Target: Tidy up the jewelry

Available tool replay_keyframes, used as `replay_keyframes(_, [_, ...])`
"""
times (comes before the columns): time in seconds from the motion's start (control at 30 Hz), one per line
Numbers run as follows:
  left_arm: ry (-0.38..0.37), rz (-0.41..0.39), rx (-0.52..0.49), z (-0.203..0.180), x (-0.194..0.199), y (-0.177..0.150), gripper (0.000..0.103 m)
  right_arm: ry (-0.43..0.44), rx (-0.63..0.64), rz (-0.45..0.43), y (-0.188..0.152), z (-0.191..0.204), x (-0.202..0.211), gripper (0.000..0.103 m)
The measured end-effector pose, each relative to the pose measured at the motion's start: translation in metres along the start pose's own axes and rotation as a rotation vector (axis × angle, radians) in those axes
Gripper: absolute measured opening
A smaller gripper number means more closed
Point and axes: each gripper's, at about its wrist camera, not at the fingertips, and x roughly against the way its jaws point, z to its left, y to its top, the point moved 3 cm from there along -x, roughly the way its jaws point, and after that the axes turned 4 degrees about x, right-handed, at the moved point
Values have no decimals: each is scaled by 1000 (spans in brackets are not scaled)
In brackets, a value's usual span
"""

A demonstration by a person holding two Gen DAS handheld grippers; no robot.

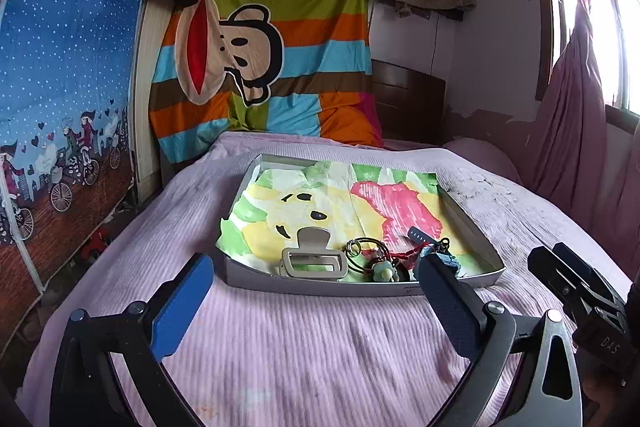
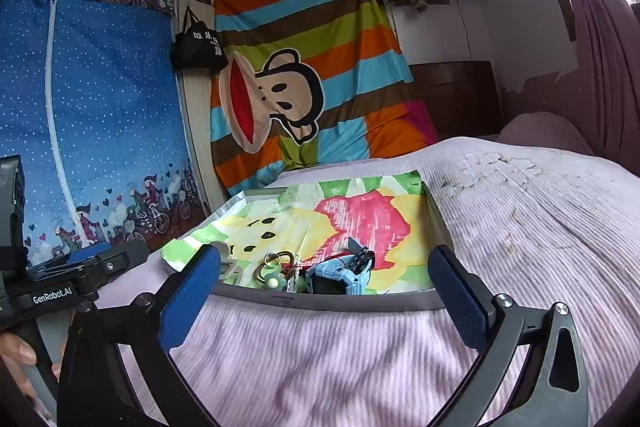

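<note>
Grippers inspected: left gripper [image 1: 316, 281] and right gripper [image 2: 324, 281] both stand with jaws spread wide, nothing between the pads, above the lilac bedspread [image 1: 300, 355]. Grey tray [image 1: 320, 287] at twelve o'clock of each, lined with painted paper [image 1: 340, 195]. Along its near wall: beige hair claw [image 1: 314, 259], key rings [image 1: 360, 251], blue watch [image 2: 340, 277], bunched together.

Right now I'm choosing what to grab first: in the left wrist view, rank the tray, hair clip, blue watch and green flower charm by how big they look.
1. Tray
2. Hair clip
3. Blue watch, partly hidden behind a claw finger, so this place is unsure
4. Green flower charm
</note>
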Motion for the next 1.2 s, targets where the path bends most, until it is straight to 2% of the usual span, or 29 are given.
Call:
replay_keyframes(0.3, [25,-53,-44,10,48,-21,103,-26,31,-2,-19,13,46,102])
replay_keyframes(0.63, [35,-87,-64,11,79,-41,103,-51,31,-3,-39,18,83,102])
replay_keyframes(0.8, [47,-92,-97,11,85,-55,103,-66,53,6,-47,20,90,102])
replay_keyframes(1.03, [43,-85,-63,21,82,-63,103,-80,76,3,-53,24,93,102])
replay_keyframes(1.2, [41,-82,-77,20,82,-68,103,-84,76,14,-53,24,90,102])
